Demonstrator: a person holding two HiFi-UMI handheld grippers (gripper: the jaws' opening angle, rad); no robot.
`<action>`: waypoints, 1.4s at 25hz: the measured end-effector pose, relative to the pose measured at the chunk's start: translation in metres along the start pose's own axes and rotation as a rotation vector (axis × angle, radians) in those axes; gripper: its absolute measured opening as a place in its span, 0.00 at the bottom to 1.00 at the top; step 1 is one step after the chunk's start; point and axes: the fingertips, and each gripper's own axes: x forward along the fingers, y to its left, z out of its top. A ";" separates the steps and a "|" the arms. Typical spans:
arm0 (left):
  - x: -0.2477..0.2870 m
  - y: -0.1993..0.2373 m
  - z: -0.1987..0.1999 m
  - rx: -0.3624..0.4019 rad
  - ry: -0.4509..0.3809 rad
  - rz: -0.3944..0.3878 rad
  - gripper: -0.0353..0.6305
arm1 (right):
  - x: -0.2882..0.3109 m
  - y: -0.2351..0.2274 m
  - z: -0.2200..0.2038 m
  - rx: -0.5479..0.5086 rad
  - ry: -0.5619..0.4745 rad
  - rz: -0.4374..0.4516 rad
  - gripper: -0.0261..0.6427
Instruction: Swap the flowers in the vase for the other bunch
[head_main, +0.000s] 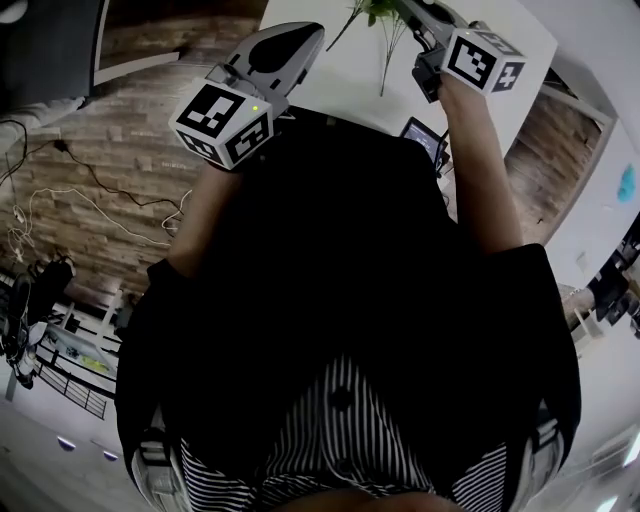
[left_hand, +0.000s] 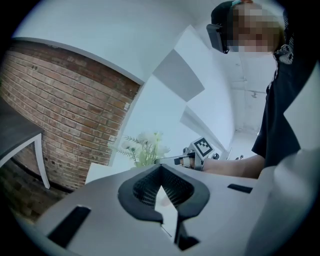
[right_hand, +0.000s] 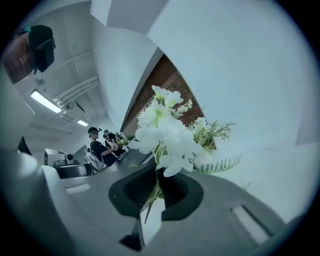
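A bunch of white flowers (right_hand: 165, 130) with green sprigs fills the right gripper view. Its thin stems run down between the jaws of my right gripper (right_hand: 156, 172), which is shut on them. In the head view that gripper (head_main: 415, 12) is raised at the top right, with the green stems (head_main: 383, 45) hanging over the white table (head_main: 330, 75). The left gripper view shows the same bunch (left_hand: 145, 147) held up by the right gripper (left_hand: 165, 161). My left gripper (left_hand: 160, 170) is shut and holds nothing; it hovers at the upper left (head_main: 295, 45). No vase is in view.
A small screen device (head_main: 425, 138) lies at the table's edge by the right forearm. A brick wall (left_hand: 65, 115) and a dark table (left_hand: 15, 137) stand to the left. Several people (right_hand: 100, 145) are far off in the room behind the flowers.
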 end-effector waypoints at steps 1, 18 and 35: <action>0.005 -0.006 0.001 0.006 0.002 -0.014 0.06 | -0.017 -0.007 0.007 -0.012 -0.026 -0.027 0.07; 0.104 -0.095 0.009 0.106 0.058 -0.225 0.06 | -0.201 -0.090 0.040 -0.186 -0.245 -0.388 0.07; 0.124 -0.110 0.004 0.148 0.118 -0.192 0.06 | -0.215 -0.125 0.025 -0.272 -0.366 -0.443 0.06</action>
